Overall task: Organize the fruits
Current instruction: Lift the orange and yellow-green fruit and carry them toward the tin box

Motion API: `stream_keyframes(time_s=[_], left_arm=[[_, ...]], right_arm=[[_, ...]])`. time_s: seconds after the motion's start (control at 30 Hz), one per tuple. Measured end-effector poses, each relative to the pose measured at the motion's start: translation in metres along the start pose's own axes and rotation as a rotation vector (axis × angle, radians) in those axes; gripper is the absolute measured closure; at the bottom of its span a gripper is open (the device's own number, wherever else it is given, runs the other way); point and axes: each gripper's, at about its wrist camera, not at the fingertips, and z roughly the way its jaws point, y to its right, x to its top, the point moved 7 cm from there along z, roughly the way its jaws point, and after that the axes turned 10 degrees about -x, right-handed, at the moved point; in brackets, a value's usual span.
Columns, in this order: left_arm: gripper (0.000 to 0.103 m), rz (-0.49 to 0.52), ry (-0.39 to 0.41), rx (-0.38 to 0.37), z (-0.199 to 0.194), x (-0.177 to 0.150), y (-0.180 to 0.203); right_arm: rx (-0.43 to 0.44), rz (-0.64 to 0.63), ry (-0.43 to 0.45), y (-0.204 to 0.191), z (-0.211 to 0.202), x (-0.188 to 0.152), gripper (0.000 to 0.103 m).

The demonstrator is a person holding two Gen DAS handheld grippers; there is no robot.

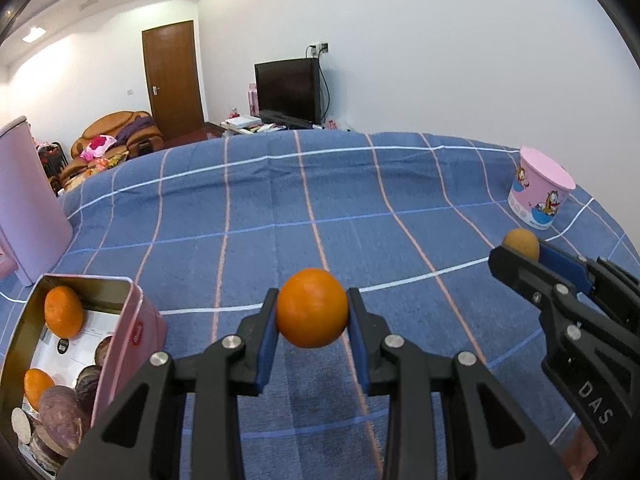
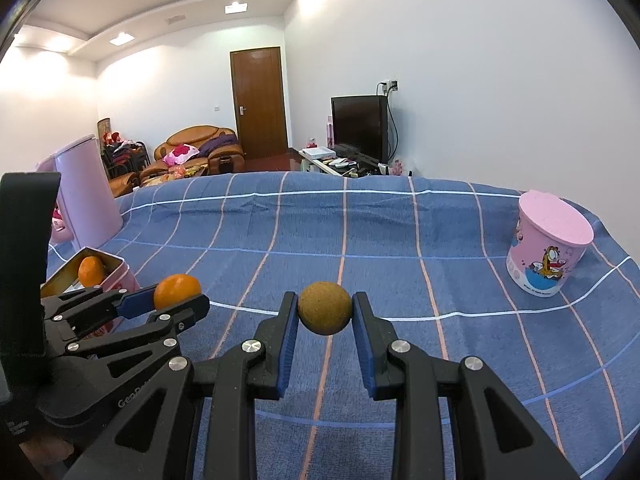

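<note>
- Right gripper (image 2: 325, 314): jaws closed on a brown speckled ball (image 2: 325, 313), above the blue checked cloth (image 2: 360, 240).
- Left gripper (image 2: 176, 296), near left: clamps an orange (image 2: 177, 290).
- Pink cartoon cup (image 2: 548, 246): far right, upside down.

a home living room: a brown sofa (image 2: 200, 148), a television (image 2: 358, 126), a wooden door (image 2: 260, 102), a checked blue cloth (image 2: 360, 232).

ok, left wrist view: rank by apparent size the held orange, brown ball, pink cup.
1. held orange, nearest the camera, so inflated
2. pink cup, farther off, likely bigger in reality
3. brown ball, partly hidden
</note>
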Motion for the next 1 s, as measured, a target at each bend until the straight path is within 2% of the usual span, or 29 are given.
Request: stream_keyframes(time_s=[1.0], left_arm=[[0.069, 0.023, 0.116, 0.068, -0.026, 0.003, -0.001]], right_arm=[[-0.012, -0.010, 0.099, -0.001, -0.020, 0.004, 0.074]])
